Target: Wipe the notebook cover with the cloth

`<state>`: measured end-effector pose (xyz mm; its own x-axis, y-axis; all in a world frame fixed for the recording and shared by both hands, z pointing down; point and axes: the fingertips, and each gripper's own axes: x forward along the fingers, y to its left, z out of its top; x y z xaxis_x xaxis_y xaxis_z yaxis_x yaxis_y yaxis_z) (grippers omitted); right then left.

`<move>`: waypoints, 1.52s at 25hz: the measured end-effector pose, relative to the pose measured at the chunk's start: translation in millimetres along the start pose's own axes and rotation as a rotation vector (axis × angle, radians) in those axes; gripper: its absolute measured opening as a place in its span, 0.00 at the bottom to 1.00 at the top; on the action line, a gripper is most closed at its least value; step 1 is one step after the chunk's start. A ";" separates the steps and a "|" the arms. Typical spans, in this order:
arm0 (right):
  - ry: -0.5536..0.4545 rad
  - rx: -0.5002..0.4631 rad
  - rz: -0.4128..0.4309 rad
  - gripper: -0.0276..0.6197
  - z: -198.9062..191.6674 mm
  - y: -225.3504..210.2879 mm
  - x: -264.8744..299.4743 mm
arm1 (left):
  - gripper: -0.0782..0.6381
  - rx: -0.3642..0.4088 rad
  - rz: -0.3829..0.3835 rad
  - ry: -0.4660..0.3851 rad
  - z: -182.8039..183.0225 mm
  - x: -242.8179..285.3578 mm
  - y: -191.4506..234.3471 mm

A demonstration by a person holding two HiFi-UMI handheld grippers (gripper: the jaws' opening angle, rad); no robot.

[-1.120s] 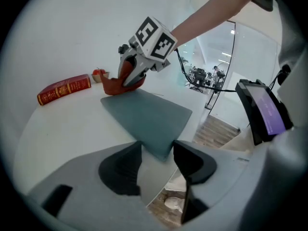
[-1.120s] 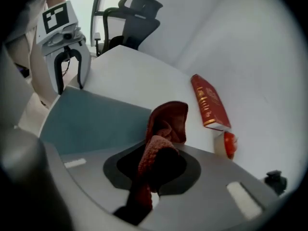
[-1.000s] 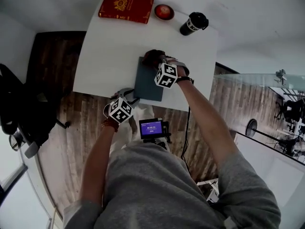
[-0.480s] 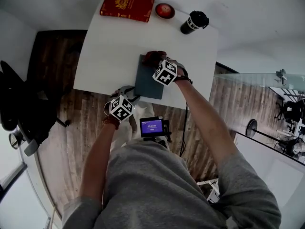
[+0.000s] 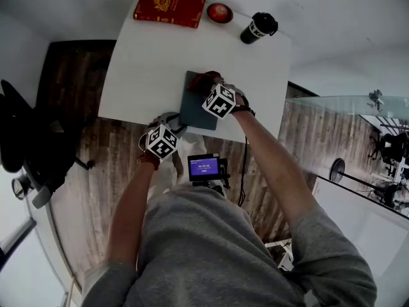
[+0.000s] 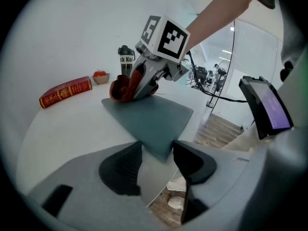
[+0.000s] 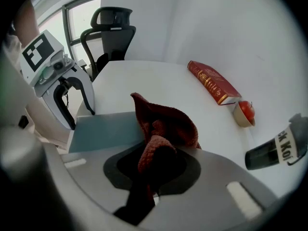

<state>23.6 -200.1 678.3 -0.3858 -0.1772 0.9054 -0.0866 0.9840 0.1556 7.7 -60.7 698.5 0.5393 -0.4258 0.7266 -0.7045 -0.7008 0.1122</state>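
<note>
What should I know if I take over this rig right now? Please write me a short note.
Left gripper: open, empty, by the near corner of the notebook.
Right gripper: shut on the cloth, which lies on the far end of the notebook.
Done: the cloth is on the cover; how much is wiped does not show.
Left: probably draw the cloth over the rest of the cover, toward the near edge.

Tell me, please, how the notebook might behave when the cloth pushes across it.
Probably stiff: the notebook lies flat with straight, crisp edges. It may well slide on the smooth white table, since the left gripper stands open near its corner, not pinning it.
</note>
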 end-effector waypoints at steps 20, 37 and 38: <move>-0.026 0.056 0.031 0.15 -2.9 49.9 -9.2 | 0.39 0.011 0.010 -0.003 0.3 1.6 0.2; -0.024 0.059 0.079 0.15 -4.9 90.4 -16.4 | 0.39 0.020 0.020 -0.002 0.0 2.8 0.7; -0.024 0.060 0.081 0.15 -4.8 93.4 -16.8 | 0.39 0.020 0.020 -0.003 -0.2 2.8 0.8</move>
<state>26.4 -105.2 679.5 -0.4160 -0.0977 0.9041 -0.1082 0.9925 0.0574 8.6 -62.4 700.8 0.5262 -0.4416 0.7267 -0.7060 -0.7033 0.0838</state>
